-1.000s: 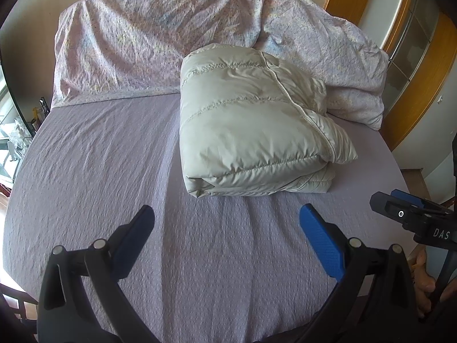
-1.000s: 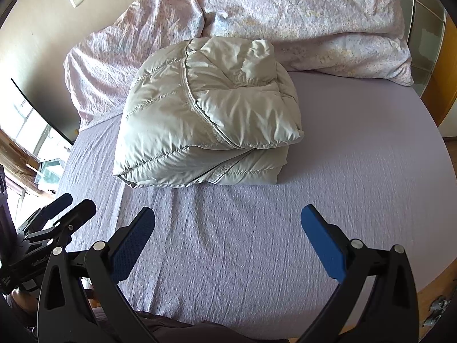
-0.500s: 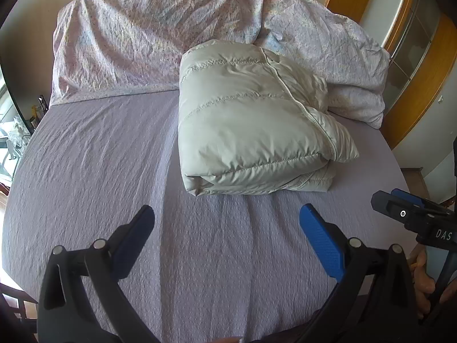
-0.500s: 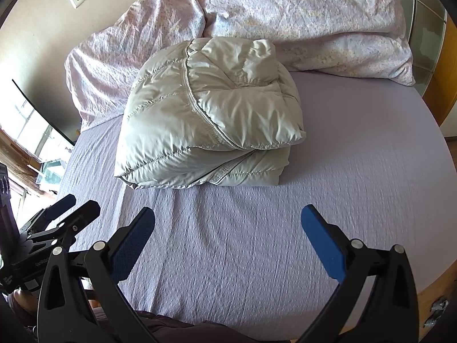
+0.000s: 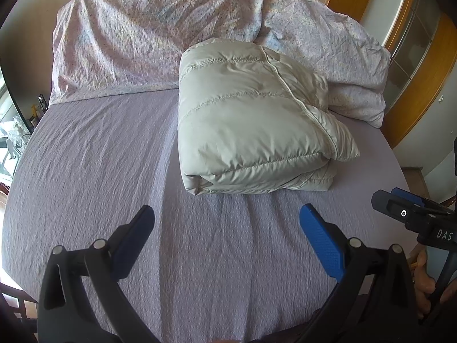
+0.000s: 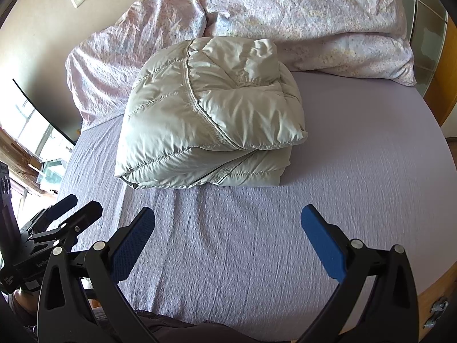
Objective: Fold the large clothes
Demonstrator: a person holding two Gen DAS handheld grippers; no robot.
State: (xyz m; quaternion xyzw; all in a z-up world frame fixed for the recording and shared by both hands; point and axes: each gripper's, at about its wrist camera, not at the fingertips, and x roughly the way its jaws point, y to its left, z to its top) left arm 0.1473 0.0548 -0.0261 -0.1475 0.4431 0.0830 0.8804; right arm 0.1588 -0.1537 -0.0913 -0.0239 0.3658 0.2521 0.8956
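A pale grey-green puffer jacket (image 5: pixel 251 120) lies folded into a thick bundle on the lilac bed sheet (image 5: pixel 94 165), near the pillows. It also shows in the right wrist view (image 6: pixel 211 114). My left gripper (image 5: pixel 227 223) is open and empty, held over the sheet short of the jacket's near edge. My right gripper (image 6: pixel 228 223) is open and empty too, likewise short of the jacket. The left gripper shows at the left edge of the right wrist view (image 6: pixel 71 211). The right gripper's body shows at the right edge of the left wrist view.
A crumpled floral duvet and pillows (image 5: pixel 148 37) lie along the head of the bed behind the jacket. A wooden frame with glass panels (image 5: pixel 414 51) stands on the right. A window and cluttered shelf (image 6: pixel 37 148) are on the left. The bed's wooden edge (image 6: pixel 437 294) is at the lower right.
Both views have shifted very slightly relative to the jacket. The jacket stays folded in place and both grippers stay open.
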